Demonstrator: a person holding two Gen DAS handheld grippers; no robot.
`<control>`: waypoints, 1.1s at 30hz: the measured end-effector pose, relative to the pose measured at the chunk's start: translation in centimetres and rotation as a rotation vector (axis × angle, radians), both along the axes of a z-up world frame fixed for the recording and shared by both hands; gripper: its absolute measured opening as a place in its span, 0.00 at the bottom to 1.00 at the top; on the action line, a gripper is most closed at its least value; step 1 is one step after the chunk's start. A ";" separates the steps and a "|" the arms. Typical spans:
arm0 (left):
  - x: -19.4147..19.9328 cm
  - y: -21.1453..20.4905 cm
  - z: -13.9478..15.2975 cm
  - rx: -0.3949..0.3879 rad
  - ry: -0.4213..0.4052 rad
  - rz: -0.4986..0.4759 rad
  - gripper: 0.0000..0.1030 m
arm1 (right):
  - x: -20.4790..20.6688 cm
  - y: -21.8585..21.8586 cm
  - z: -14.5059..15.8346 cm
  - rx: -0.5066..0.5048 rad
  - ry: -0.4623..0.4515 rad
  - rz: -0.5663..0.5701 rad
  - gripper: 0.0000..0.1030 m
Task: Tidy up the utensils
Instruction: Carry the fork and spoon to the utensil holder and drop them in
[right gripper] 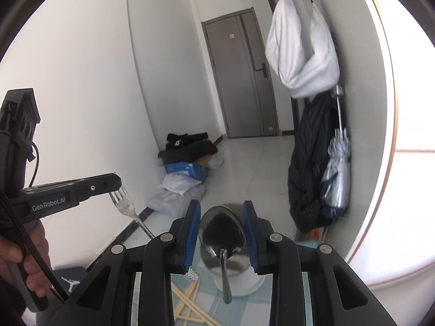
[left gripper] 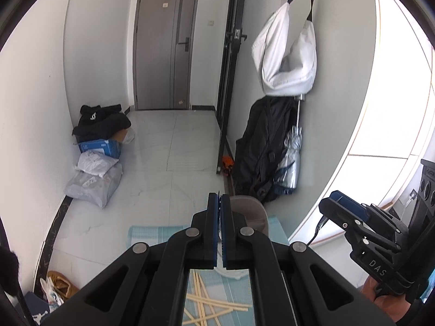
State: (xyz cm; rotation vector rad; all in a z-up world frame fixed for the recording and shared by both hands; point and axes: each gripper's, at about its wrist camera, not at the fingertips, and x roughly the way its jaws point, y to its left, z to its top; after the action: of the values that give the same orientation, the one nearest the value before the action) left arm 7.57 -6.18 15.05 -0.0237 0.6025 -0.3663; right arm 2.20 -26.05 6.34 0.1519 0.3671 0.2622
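The left claw (right gripper: 115,187) is fully closed, pinching a fork (right gripper: 127,206) by its tines at the left of the right wrist view, handle slanting down-right; a hand (right gripper: 19,255) grips its body at lower left. The right claw (right gripper: 221,217) stands partly open around a spoon (right gripper: 221,231) at bottom centre, bowl between the pads; contact unclear. Chopsticks (left gripper: 209,307) lie crossed on the tabletop (left gripper: 152,233) below

A table carries a pale blue mat (left gripper: 152,233). Loose chopsticks (left gripper: 206,307) lie crossed on the mat, and a white cup (right gripper: 239,279) stands on it just beside them.
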 end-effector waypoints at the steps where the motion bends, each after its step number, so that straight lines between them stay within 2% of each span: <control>1: 0.4 0.0 0.2 -0.002 -0.005 0.000 0.00 | 0.6 -0.1 0.8 0.001 -0.006 0.003 0.29; 6: 2.9 -0.4 1.5 0.019 -0.061 0.025 0.00 | 4.0 -0.6 3.3 0.021 -0.015 0.009 0.29; 12: 6.2 -1.4 1.3 0.032 -0.065 0.022 0.00 | 8.0 -0.6 4.0 0.020 -0.024 0.020 0.29; 17: 8.1 -2.5 -0.4 0.072 -0.037 -0.010 0.00 | 11.1 -0.7 2.8 0.016 -0.011 0.020 0.29; 24: 10.1 -3.0 -2.3 0.091 0.025 -0.056 0.00 | 13.4 -0.8 0.1 0.021 0.022 0.038 0.29; 33: 10.1 -5.3 -3.8 0.185 0.021 -0.166 0.00 | 15.4 -1.7 -3.2 0.060 0.138 0.072 0.29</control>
State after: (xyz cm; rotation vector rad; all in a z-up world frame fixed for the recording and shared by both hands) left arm 17.66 -11.44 11.23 0.2013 0.6592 -0.4701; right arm 17.57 -27.72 3.12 0.2166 0.5024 0.3347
